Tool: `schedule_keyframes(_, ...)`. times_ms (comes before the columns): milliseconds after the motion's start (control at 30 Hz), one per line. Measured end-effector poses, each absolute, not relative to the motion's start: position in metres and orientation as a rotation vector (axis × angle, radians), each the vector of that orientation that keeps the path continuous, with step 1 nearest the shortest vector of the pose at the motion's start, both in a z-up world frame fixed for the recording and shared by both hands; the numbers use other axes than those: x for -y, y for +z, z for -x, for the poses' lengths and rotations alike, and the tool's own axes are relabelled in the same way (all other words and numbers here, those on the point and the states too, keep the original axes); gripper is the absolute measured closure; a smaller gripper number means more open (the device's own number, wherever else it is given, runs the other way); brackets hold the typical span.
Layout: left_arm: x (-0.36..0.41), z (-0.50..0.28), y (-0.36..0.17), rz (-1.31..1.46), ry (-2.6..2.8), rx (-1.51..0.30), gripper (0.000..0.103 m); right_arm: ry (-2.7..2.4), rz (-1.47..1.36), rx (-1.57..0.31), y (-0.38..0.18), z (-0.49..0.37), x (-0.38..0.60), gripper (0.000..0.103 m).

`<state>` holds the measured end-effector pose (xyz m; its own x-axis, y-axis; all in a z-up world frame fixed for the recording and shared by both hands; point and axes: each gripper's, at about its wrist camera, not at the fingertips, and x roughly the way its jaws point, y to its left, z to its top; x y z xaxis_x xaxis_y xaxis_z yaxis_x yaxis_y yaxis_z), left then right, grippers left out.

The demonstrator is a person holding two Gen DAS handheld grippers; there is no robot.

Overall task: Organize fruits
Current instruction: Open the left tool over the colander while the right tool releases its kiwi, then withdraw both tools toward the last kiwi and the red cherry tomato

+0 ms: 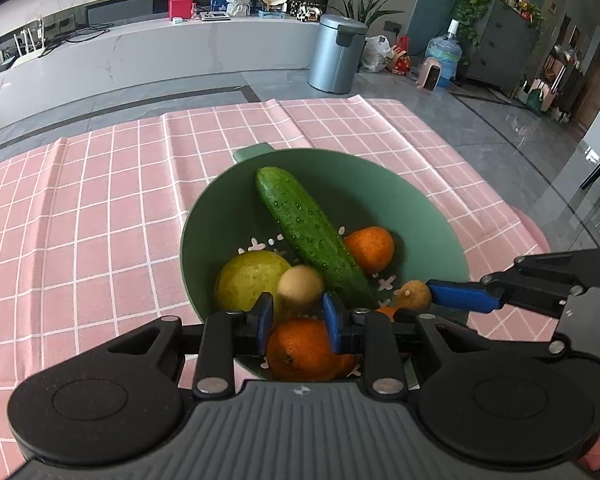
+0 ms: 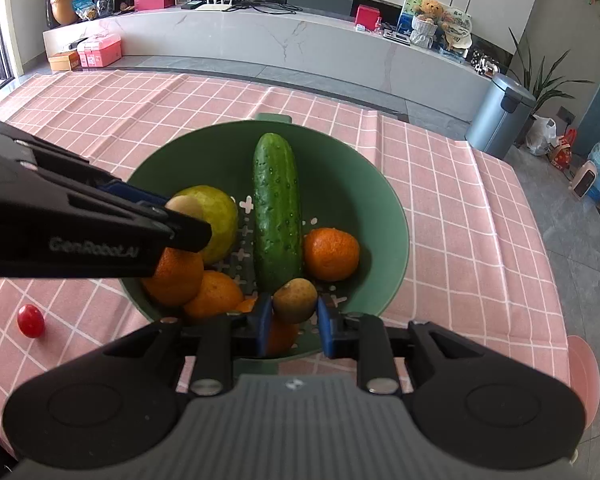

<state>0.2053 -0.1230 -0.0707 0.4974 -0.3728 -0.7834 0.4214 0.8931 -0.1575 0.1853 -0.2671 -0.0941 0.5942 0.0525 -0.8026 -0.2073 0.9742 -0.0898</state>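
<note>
A green strainer bowl (image 1: 380, 184) (image 2: 360, 184) on the pink checked cloth holds a cucumber (image 1: 308, 232) (image 2: 277, 216), a yellow-green citrus (image 1: 244, 280) (image 2: 220, 216), several oranges (image 1: 370, 248) (image 2: 331, 254) and two small tan fruits. My left gripper (image 1: 296, 316) is open over the bowl's near rim, its fingers either side of one tan fruit (image 1: 301, 286) above an orange (image 1: 300, 350). My right gripper (image 2: 292, 322) is open, its fingers either side of the other tan fruit (image 2: 295, 300) (image 1: 413, 294). A red cherry tomato (image 2: 31, 321) lies on the cloth left of the bowl.
The cloth-covered table (image 1: 80, 220) ends close behind the bowl and to its right. A grey bin (image 1: 338, 54) (image 2: 500, 116) stands on the floor beyond. A white counter (image 2: 260, 36) runs along the back wall.
</note>
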Motion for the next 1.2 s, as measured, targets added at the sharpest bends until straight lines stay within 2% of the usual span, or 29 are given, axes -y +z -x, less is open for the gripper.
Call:
schedule_keyframes(67,0.122,-0.204,-0.072,-0.055,-0.483,-0.936,0.060,0.148,0.186,-0.922,-0.094,-0.186,0.267,0.083)
schedule_keyframes(200,0.118,-0.201,-0.068,-0.047,-0.487,-0.914,0.049,0.148,0.206,-0.911,-0.092,-0.184,0.264,0.081)
schedule_keyframes(267,0.115,-0.197,-0.063,-0.037,-0.486,-0.892,0.046,0.135,0.226,-0.896,-0.089,-0.181,0.262,0.074)
schedule_keyframes(300,0.112,-0.195,-0.060,-0.029,-0.485,-0.879,0.044,0.125,0.238,-0.882,-0.087,-0.180,0.261,0.065)
schedule_keyframes(400,0.104,-0.188,-0.051,0.001,-0.467,-0.846,0.044,0.114,0.268,-0.851,-0.080,-0.174,0.256,0.061)
schedule_keyframes(467,0.097,-0.183,-0.044,0.007,-0.460,-0.826,0.044,0.106,0.280,-0.827,-0.074,-0.169,0.252,0.054)
schedule_keyframes(633,0.079,-0.167,-0.028,-0.012,-0.459,-0.801,0.044,0.100,0.275,-0.760,-0.059,-0.154,0.240,0.051)
schedule_keyframes(900,0.039,-0.149,-0.023,-0.047,-0.449,-0.832,0.044,0.162,0.125,-0.724,-0.048,-0.129,0.212,0.051)
schedule_keyframes(1200,-0.006,-0.151,-0.039,-0.054,-0.426,-0.856,0.044,0.247,0.018,-0.767,-0.068,-0.113,0.165,0.053)
